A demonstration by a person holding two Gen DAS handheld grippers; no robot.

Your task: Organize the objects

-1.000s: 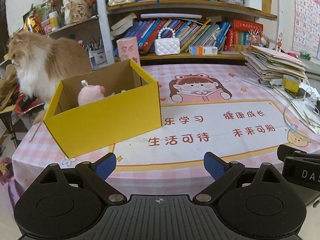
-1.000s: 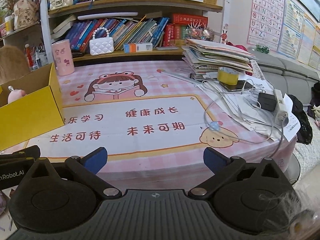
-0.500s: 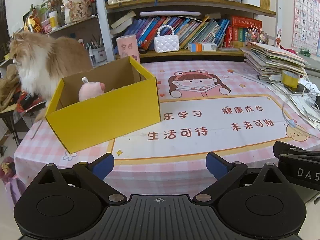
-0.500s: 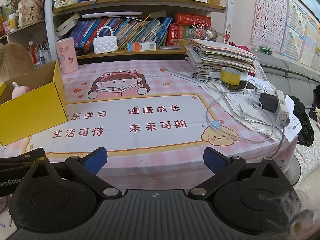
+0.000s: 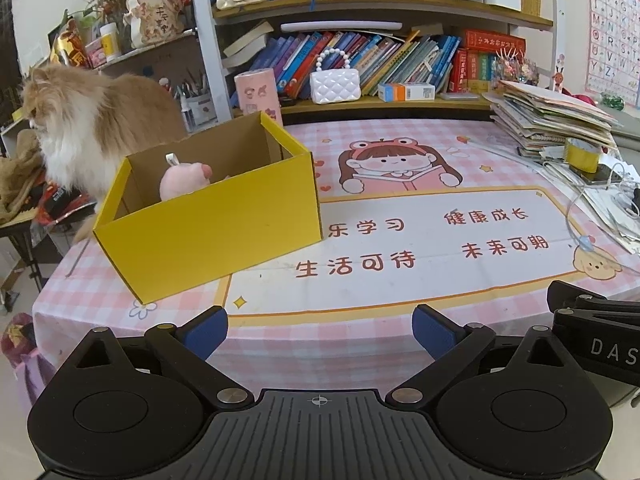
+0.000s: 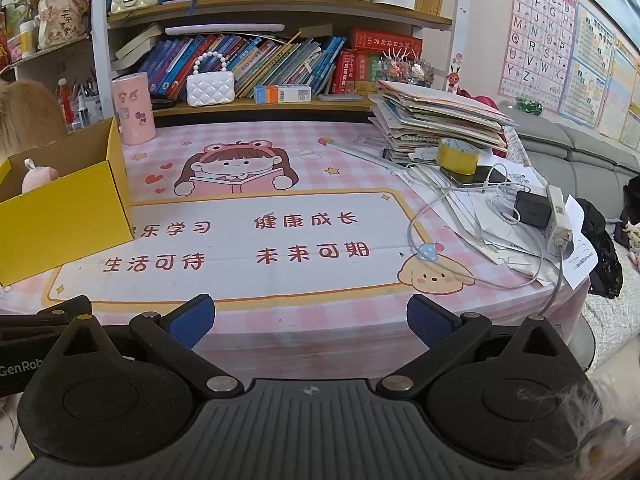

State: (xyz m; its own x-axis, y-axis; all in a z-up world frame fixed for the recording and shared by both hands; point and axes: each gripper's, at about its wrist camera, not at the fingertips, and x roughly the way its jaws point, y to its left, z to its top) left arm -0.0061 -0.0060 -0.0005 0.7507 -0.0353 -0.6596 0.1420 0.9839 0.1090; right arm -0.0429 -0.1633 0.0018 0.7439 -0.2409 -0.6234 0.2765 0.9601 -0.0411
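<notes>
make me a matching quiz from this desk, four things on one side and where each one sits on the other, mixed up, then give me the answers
Things:
1. pink plush toy
2. white quilted purse
3. yellow tape roll
4. fluffy cat

Places:
A. right side of the table, in front of the paper stack
B. behind the yellow box, off its left end
C. inside the yellow box
D. lower bookshelf, in front of the books

Pairs: 1-C, 2-D, 3-A, 4-B
</notes>
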